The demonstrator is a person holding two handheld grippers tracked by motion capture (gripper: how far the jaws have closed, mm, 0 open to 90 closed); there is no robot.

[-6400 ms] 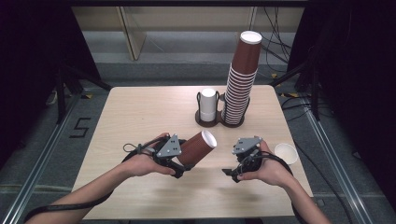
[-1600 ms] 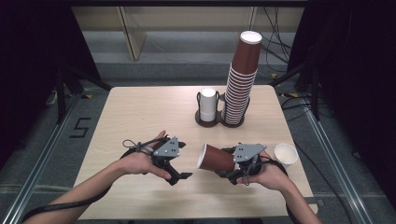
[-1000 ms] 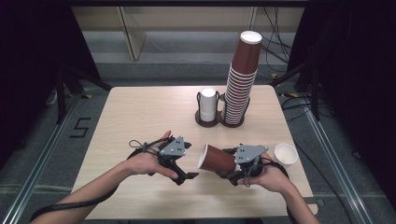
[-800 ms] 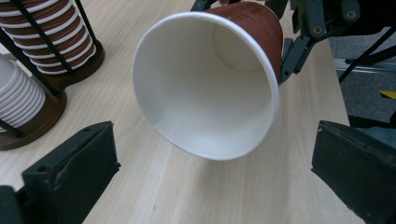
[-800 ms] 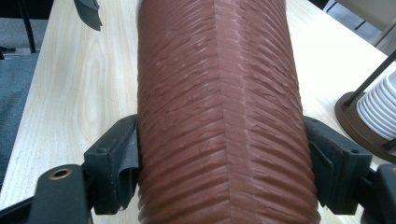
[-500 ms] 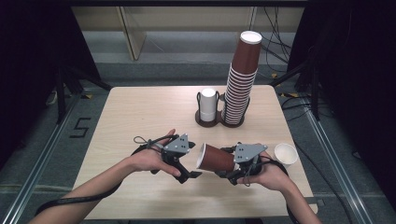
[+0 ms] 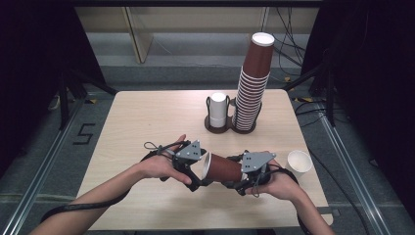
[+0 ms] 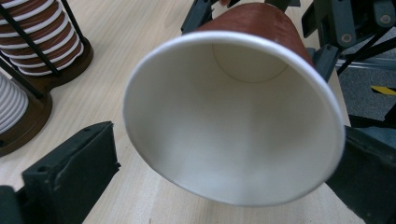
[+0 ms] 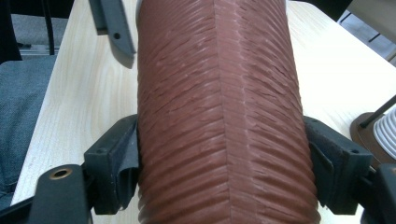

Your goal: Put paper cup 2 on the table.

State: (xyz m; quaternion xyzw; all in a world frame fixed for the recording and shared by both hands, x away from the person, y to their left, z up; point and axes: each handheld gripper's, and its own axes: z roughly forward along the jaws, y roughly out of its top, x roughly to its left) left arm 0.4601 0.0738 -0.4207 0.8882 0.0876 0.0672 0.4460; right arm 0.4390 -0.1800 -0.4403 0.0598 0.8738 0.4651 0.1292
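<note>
A brown ribbed paper cup (image 7: 225, 169) with a white inside lies level above the table's front. Its mouth points left. My right gripper (image 7: 235, 180) is shut on its lower body; in the right gripper view both pads (image 9: 123, 163) press the cup's (image 9: 219, 116) ribbed wall. My left gripper (image 7: 198, 178) stands open at the mouth. In the left gripper view the rim (image 8: 233, 116) faces the camera between the two jaws, with a gap at the left jaw and the right jaw close to the rim.
A tall stack of brown cups (image 7: 252, 83) and a short stack of white cups (image 7: 218, 110) stand in a dark wooden holder (image 7: 230, 129) at the back. A single white cup (image 7: 299, 161) sits upright near the right edge of the table (image 7: 137, 117).
Several seconds ago the left gripper held the cup; now the right gripper holds it, mouth turned left. In the last second the left gripper edged slightly toward the mouth.
</note>
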